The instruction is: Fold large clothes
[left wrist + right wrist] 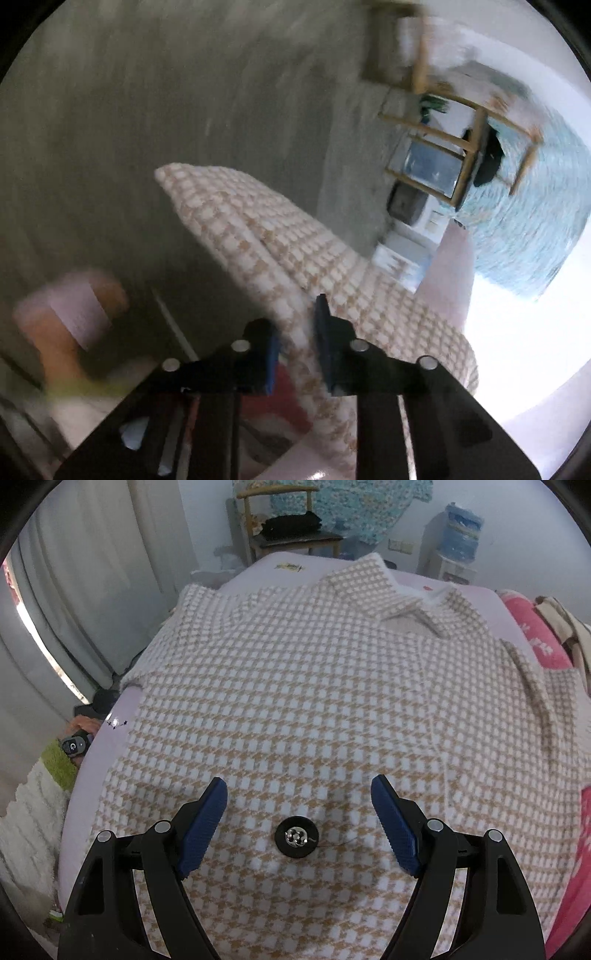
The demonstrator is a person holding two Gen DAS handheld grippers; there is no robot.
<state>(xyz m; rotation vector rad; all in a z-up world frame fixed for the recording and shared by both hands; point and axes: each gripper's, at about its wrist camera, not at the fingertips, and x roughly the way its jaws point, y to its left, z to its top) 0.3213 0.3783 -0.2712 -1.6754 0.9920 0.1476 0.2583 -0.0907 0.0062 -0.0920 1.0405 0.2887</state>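
While the left-wrist view is smeared w/ motion blur, the left gripper (295, 332) reads as nipped down on the checked coat (314, 701): blue pads nearly together w/ a fold of the tan/white houndstooth fabric running between them, prob. pinched, though blur makes the contact hard to confirm. In that view a length of the coat (258, 236) stretches away from the pads, lifted off the bed, w/ grey curtain behind it.

Right gripper (297, 819) is wide open, holding nothing, hovering over the coat near its closest edge. Blue pads (207, 823) sit either side of a black button (296, 836) on the fabric, not touching it; a loose thread trails off the button to the right.

Coat itself: spread flat across the bed (258, 566), covering most of the pale lilac sheet. Collar (413, 602) at the far end of the coat, lapels folded out. Far-left corner of the coat reaches the bed edge, curtains (92, 590) beyond. Pink blanket (535, 635) just beside the coat's right side. Wooden chair (288, 528) w/ dark clothes on the seat stands past the collar end, near the wall. Left of the coat's near corner, below the bed edge, a small black device (74, 745) on green/white fluffy fabric.
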